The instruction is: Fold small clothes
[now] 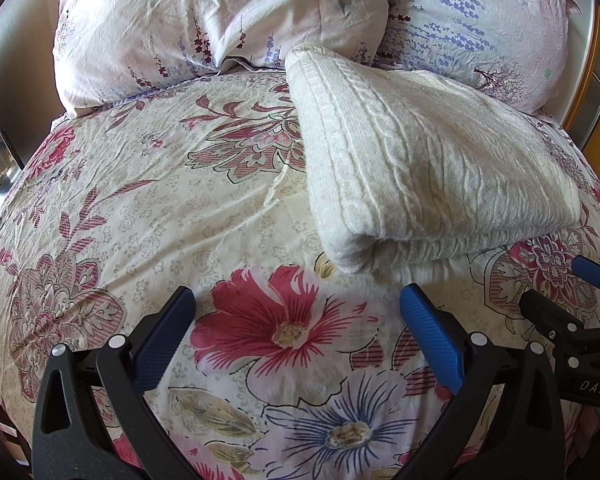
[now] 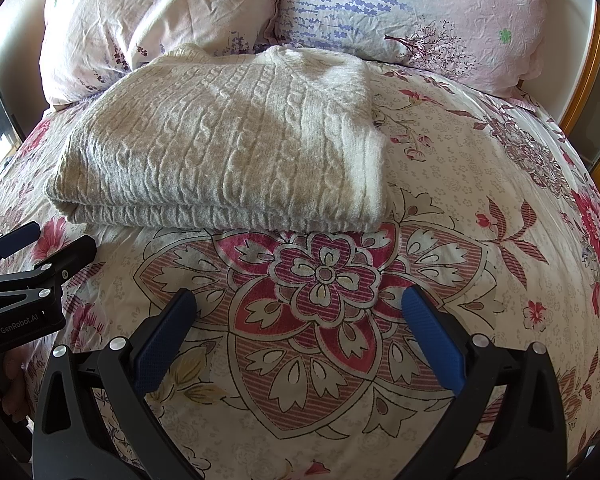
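Lying folded on bedspread [image 2: 440, 184]: sweater [image 2: 228, 148].

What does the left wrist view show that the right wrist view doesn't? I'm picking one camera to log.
Left only: the sweater's rolled fold corner nearest the lens and the right hand-held gripper at the edge. Right only: the sweater's long folded edge across the frame, and the left hand-held gripper. Both: the folded sweater lying free on the quilt, pillows behind, own jaws open.
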